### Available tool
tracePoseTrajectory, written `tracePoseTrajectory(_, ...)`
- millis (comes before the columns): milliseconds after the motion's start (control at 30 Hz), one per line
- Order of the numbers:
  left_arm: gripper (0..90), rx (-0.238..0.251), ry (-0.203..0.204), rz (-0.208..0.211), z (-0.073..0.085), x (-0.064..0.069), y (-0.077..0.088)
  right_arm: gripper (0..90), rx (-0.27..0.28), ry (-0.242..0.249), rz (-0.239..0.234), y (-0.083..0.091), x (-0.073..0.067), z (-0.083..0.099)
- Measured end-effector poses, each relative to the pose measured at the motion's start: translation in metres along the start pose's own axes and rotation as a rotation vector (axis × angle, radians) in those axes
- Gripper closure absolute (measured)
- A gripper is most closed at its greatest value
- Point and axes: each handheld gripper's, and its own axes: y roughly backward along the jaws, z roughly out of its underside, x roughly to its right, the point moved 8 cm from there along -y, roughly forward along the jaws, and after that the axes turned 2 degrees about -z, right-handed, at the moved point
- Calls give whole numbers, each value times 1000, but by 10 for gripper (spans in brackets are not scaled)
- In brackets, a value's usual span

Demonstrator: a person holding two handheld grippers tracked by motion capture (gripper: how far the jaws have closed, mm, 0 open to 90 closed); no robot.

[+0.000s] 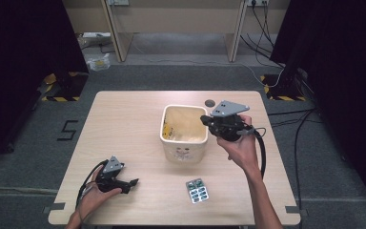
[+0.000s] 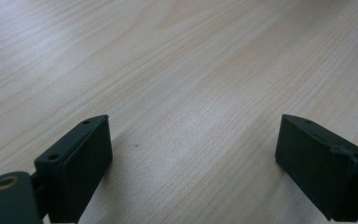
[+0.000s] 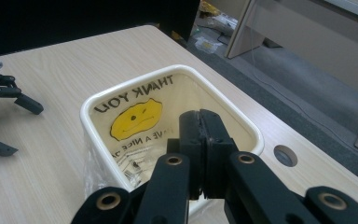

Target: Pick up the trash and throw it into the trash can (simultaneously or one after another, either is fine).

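Note:
A white square bin (image 1: 170,139) stands at the table's middle, lined with a clear plastic bag (image 3: 135,116) printed with a yellow smiley and "THANK YOU". My right gripper (image 1: 205,119) hovers over the bin's right rim. Its jaws are pressed together (image 3: 200,128) above the near rim, and nothing shows between them. Near the table's front left, my left gripper (image 1: 132,182) lies low on the wood with its jaws wide apart (image 2: 193,140) and only bare tabletop between them. It also appears far left in the right gripper view (image 3: 14,126). A blister pack of pills (image 1: 197,190) lies flat near the front edge, in front of the bin.
A round cable hole (image 1: 210,102) sits in the table (image 1: 124,124) just behind the bin, also seen beside the bin (image 3: 284,155). Cables trail on the floor at right. Yellow-black taped stand bases sit beyond both far corners.

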Motion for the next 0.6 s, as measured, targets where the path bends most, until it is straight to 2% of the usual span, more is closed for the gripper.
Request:
tracePoseTrajectory(200, 99, 0, 0, 0, 0, 0, 0, 893, -1, -1, -10, -5, -1, -1)
tracePoseTrajectory(500, 99, 0, 0, 0, 0, 0, 0, 865, -3, -6, -11, -2, -1, 2)
tracePoseTrajectory(533, 99, 0, 0, 0, 0, 0, 0, 809, 3, -11, -4, 0, -2, 4)
tracePoseTrajectory(567, 99, 0, 0, 0, 0, 0, 0, 809, 3, -11, -4, 0, -2, 4)
tracePoseTrajectory(600, 99, 0, 0, 0, 0, 0, 0, 701, 2, -16, 8, 4, -5, 6)
